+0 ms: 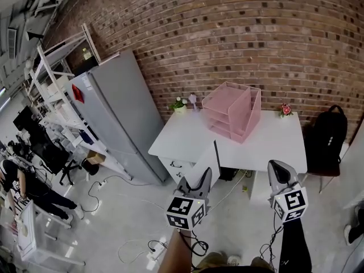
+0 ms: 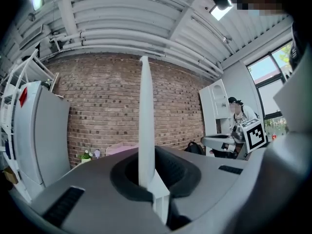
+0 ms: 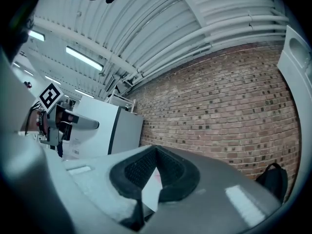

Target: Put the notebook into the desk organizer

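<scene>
My left hand-held gripper (image 1: 200,178) is clamped shut on the notebook (image 1: 211,161), which stands upright and edge-on between the jaws. My right hand-held gripper (image 1: 280,172) is closed with nothing held. Both hang over the pale floor (image 1: 125,220), short of the white counter (image 1: 267,144). The pink desk organizer (image 1: 233,111) sits at the counter's rear, against the brick wall (image 1: 227,33). A grey cabinet (image 1: 116,112) stands left of the counter and a black backpack (image 1: 327,135) right.
</scene>
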Action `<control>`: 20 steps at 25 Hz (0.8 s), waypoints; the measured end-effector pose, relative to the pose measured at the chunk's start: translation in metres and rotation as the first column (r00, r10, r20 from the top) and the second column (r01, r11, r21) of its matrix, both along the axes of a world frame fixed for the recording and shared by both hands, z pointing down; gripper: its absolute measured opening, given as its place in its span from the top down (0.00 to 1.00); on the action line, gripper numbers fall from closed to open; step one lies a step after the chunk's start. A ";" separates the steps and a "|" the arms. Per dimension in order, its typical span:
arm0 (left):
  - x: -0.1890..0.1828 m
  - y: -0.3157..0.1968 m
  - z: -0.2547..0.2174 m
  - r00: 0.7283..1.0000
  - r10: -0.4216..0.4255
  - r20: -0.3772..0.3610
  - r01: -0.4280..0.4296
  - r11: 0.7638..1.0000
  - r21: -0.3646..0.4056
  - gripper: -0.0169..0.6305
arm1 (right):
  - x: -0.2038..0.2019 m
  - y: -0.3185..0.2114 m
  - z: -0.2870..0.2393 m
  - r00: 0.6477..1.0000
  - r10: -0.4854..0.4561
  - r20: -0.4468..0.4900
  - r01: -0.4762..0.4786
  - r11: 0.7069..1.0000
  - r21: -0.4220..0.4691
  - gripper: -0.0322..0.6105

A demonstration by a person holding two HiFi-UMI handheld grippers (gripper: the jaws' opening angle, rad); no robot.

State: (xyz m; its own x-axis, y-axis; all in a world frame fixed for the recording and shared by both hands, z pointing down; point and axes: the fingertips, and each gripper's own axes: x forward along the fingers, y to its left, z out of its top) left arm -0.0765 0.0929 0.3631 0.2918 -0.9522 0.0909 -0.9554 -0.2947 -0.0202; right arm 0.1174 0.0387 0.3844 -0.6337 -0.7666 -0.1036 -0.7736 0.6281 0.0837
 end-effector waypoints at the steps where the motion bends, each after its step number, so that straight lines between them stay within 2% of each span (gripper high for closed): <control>1: 0.001 -0.004 -0.002 1.000 0.000 0.001 0.000 1.000 0.004 0.95 | 0.001 -0.003 -0.002 1.000 0.000 -0.002 0.000 1.000 0.003 0.95; 10: 0.012 -0.050 -0.011 0.999 0.033 0.021 -0.034 0.999 0.016 0.95 | 0.001 -0.037 -0.006 0.999 0.021 0.030 -0.021 1.000 0.012 0.95; 20: -0.012 -0.127 0.002 0.997 0.072 0.001 -0.072 0.997 -0.008 0.95 | -0.024 -0.109 0.000 0.998 0.059 0.025 -0.059 0.998 0.008 0.95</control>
